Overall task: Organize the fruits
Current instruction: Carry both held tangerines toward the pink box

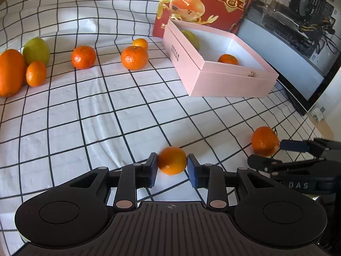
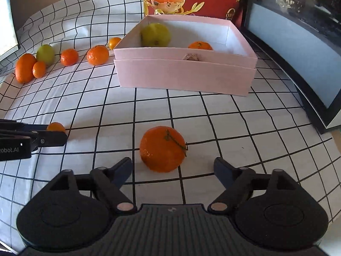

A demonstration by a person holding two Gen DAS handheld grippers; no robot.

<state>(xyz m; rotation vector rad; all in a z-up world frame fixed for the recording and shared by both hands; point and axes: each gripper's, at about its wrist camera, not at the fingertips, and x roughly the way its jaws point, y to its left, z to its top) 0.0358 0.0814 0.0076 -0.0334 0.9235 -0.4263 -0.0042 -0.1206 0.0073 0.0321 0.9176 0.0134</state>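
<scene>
My left gripper (image 1: 173, 164) is shut on a small mandarin (image 1: 171, 157) that rests on the checked cloth; both pads press its sides. A larger mandarin with a stem (image 2: 162, 149) lies just ahead of my right gripper (image 2: 172, 167), which is open, its fingertips a little short of the fruit on either side. In the left wrist view that mandarin (image 1: 264, 141) sits between the right gripper's fingers (image 1: 294, 145). A pink box (image 2: 183, 79) stands beyond, holding a yellow-green fruit (image 2: 156, 34) and one mandarin (image 2: 200, 45).
Far left on the cloth lie a big orange (image 1: 10, 72), a green fruit (image 1: 36, 50) and several mandarins (image 1: 83, 57). A red gift box (image 1: 202, 4) stands behind the pink box. A dark-framed screen (image 2: 298, 49) runs along the right edge.
</scene>
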